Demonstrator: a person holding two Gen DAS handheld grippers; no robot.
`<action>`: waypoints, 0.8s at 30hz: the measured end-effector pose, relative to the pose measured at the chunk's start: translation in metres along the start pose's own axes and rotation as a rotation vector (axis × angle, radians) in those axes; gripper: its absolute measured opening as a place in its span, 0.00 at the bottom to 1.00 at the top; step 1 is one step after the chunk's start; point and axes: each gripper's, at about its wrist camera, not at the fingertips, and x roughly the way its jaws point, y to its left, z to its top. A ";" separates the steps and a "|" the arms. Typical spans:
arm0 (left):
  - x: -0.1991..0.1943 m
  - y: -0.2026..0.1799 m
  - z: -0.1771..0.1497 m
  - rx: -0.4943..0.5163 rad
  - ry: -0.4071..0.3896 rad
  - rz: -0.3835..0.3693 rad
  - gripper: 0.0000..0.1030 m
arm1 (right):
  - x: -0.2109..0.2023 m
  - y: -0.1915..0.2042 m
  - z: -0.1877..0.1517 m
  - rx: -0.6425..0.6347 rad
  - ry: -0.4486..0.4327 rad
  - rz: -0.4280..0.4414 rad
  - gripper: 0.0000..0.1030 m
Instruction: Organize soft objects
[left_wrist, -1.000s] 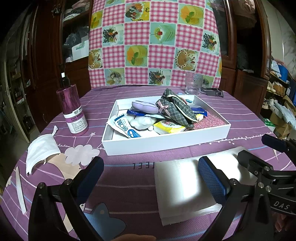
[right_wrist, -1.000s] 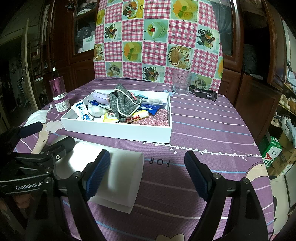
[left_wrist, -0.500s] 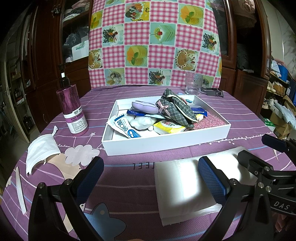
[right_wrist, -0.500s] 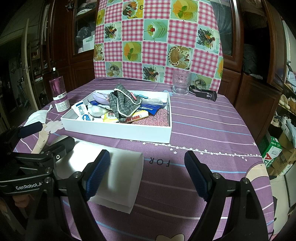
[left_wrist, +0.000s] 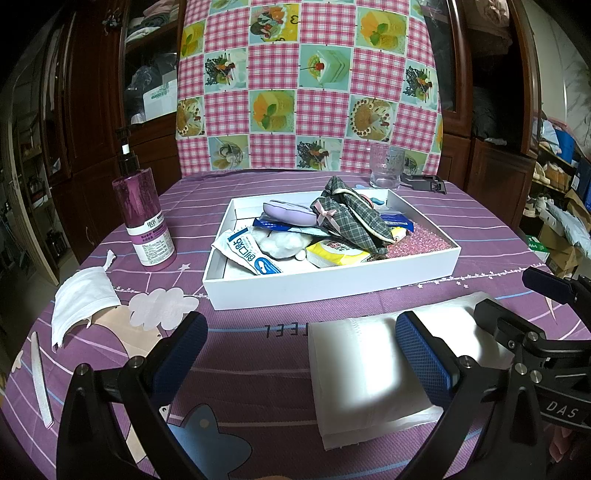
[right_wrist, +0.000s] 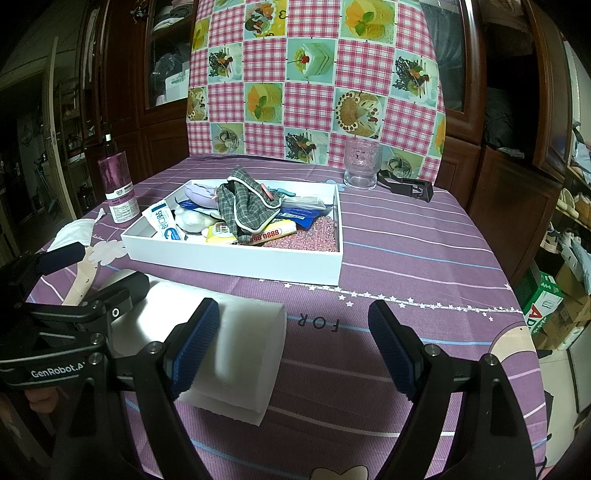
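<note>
Both my grippers, left (left_wrist: 301, 354) and right (right_wrist: 293, 341), gape wide, empty, flanking the folded white towel (left_wrist: 373, 365) before the tray (left_wrist: 332, 284).

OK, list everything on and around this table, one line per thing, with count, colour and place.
folded tissue stack: 1, white, near table edge between the grippers
tray: 1, white, table centre, full of items
plaid pouch: 1, grey-green, on top of the tray pile
tube: 1, white-blue, tray's left side
plush: 1, white, in tray
bottle: 1, purple, left of tray
face mask: 1, white, table's left edge
glass: 1, clear, behind tray
tablecloth: 1, purple striped
left gripper: 1, black with blue pads, open
right gripper: 1, black with blue pads, open
</note>
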 end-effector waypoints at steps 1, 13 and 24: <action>0.000 0.000 0.000 0.000 0.000 0.000 1.00 | 0.000 0.000 0.000 0.000 0.000 0.000 0.81; 0.001 0.001 0.000 0.000 0.001 0.000 1.00 | 0.000 0.000 0.000 0.000 0.000 0.000 0.81; 0.001 0.001 0.000 -0.005 0.004 -0.007 1.00 | 0.000 -0.001 0.000 -0.001 0.001 0.001 0.81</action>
